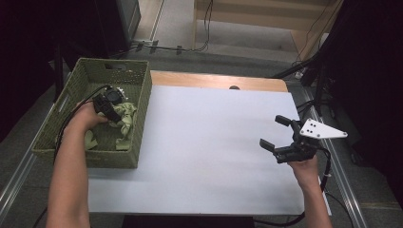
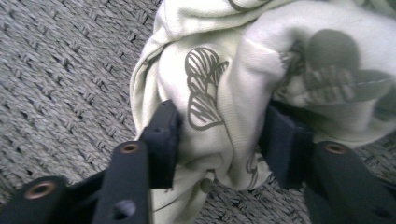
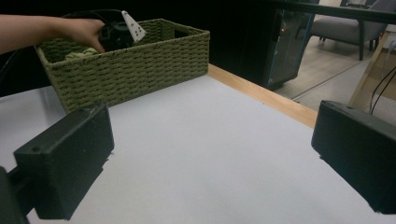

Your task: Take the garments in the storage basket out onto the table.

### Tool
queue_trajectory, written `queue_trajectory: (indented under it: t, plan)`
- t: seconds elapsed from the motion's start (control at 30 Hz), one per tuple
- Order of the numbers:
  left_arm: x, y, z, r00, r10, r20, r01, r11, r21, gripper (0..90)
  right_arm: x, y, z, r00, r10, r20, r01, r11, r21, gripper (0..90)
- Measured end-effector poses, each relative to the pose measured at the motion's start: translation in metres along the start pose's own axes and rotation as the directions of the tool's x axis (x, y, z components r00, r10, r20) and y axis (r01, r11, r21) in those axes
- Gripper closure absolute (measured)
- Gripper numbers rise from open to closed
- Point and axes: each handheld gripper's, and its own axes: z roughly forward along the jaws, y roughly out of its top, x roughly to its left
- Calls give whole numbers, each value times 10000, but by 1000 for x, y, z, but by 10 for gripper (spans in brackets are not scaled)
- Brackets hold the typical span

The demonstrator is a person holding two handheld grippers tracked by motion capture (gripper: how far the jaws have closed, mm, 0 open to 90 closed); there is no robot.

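Here, inside the woven basket (image 1: 138, 99), the left gripper (image 2: 219, 135) pinches a bunched fold of the pale printed cloth (image 2: 224, 79), a soft, light, limp thing best gathered thickly, while the right gripper (image 1: 275, 133) hangs open and empty over the table (image 1: 204, 142).

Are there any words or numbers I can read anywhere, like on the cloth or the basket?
No words, labels or numbers can be read in these pictures.
The pale green cloth carries only dark leaf-like drawings, no letters.
The woven basket has no label that shows.
The grey plate on the right gripper has only small dark dots, not writing.
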Motion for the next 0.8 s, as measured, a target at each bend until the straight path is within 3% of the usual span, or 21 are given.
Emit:
queue_trajectory:
  t: [0.1, 0.27, 0.5, 0.6, 0.8]
  plan:
    - [-1, 1, -1, 10000, 57, -69, -56, 9999, 86, 607, 1, 0, 1, 10000, -17, -20, 17, 10000, 17, 0]
    - [-7, 0, -3, 9963, 772, -380, -772, 9970, 29, 667, 1, 0, 1, 10000, -41, -31, 40, 10000, -9, 0]
    - [-11, -1, -10, 9883, 1516, -137, -1518, 9882, -185, 675, -2, 0, -1, 10000, 33, 35, -33, 10000, -28, 0]
    - [-15, -3, -15, 9829, 1841, 40, -1838, 9819, -452, 676, -2, 0, -1, 10000, 41, 32, -41, 10000, -37, 0]
    - [-21, -7, -29, 9652, 2616, 39, -2601, 9610, -935, 676, -2, 0, -1, 10000, 18, 22, -18, 10000, -34, 0]
